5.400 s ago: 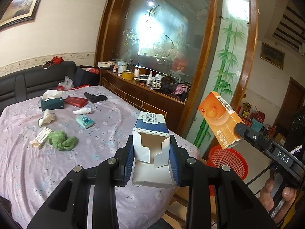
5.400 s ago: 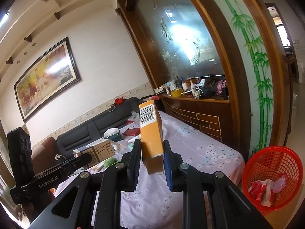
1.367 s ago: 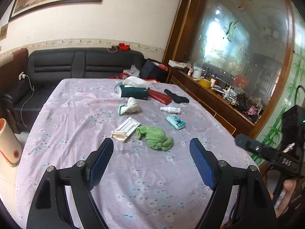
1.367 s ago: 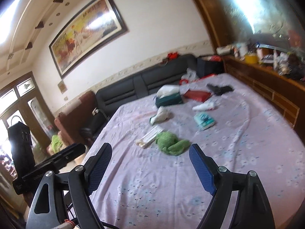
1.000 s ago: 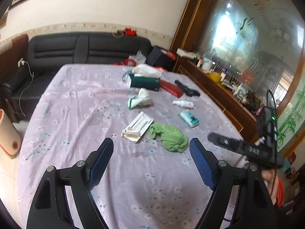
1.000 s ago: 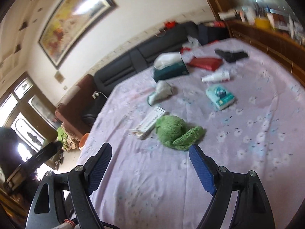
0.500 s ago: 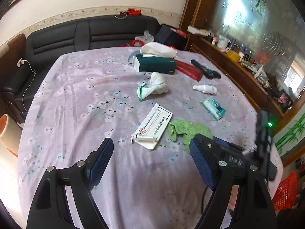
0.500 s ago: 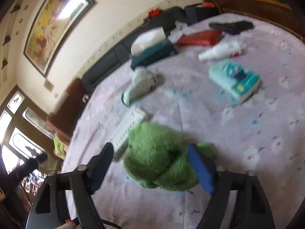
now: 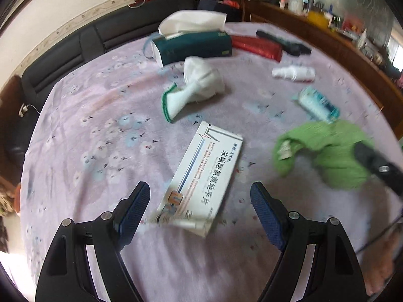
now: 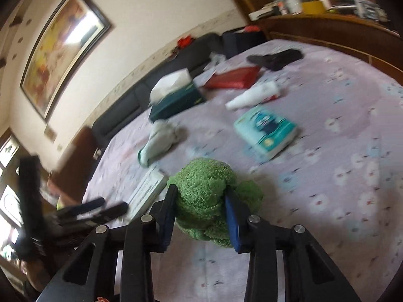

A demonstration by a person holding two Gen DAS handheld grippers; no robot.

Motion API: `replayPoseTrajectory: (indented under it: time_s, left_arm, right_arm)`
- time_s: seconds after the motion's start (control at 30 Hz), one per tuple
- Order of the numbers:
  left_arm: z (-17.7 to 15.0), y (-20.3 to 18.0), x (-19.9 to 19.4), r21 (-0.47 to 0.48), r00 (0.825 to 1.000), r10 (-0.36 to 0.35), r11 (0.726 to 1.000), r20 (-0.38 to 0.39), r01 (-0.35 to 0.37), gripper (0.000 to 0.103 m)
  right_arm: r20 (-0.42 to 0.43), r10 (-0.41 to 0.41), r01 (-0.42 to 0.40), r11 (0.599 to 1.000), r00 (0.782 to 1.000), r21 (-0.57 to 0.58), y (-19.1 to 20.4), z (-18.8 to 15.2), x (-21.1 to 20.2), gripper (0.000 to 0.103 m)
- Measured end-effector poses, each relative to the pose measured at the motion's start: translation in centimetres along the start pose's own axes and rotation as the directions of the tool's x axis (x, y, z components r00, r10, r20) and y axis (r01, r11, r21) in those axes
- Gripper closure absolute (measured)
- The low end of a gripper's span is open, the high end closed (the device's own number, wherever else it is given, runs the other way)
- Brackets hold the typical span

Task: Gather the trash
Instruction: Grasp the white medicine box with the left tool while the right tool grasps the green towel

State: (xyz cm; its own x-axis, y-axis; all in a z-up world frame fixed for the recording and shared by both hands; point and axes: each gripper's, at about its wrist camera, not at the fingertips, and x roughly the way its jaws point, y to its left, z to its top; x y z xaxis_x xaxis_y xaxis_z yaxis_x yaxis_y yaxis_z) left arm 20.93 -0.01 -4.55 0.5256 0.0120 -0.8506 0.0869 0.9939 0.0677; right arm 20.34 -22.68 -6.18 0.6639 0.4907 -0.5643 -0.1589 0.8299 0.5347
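Living room, dark sofa against the far wall, framed painting above it; work surface is a big table (image 9: 83, 130) under a lilac flowered cloth, littered.

My right gripper (image 10: 200, 216): jaws have just been closing, and the green fluffy cloth (image 10: 206, 196) sits bunched between the blue pads, which press into its pile on both sides. I read that as a grip taken. In the left wrist view the same cloth lies to the right of the box, with one right finger across it.

My left gripper (image 9: 199, 214): jaws wide apart, nothing held. The white flat medicine box (image 9: 201, 176) lies on the table, its near end between the fingertips, not touched.

Handling, my guess:
- Cloth: light, soft, squashes a lot; loose tails may trail or slip out, so pinch the thick middle of the bundle.
- Box: thin cardboard, light, likely empty, crushes easily; take it across the short width near the end facing me, gentle squeeze.

Other items well behind: crumpled white rag (image 9: 199, 85), teal tissue box (image 9: 194, 46), small teal packet (image 10: 264, 128)
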Motion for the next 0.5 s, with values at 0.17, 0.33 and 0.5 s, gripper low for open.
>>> replayPoseTrajectory:
  time_s: [0.17, 0.33, 0.5]
  left_arm:
    - [0.7, 0.3, 2.2, -0.019, 0.999, 0.025, 0.999, -0.033, -0.025, 0.023]
    - [0.0, 0.6, 2.5, -0.075, 0.998, -0.005, 0.997, -0.067, 0.000, 0.039]
    - [-0.8, -0.5, 1.6, -0.080, 0.995, -0.037, 0.996, -0.088, 0.030, 0.042]
  right_arm:
    - [0.016, 0.031, -0.031, 0.999, 0.999, 0.038, -0.5, 0.2, -0.5, 0.065]
    - [0.027, 0.051, -0.052, 0.996, 0.998, 0.069, -1.1, 0.5, -0.8, 0.065]
    - [0.037, 0.074, -0.076, 0.994, 0.997, 0.081, -1.1, 0.4, -1.1, 0.065]
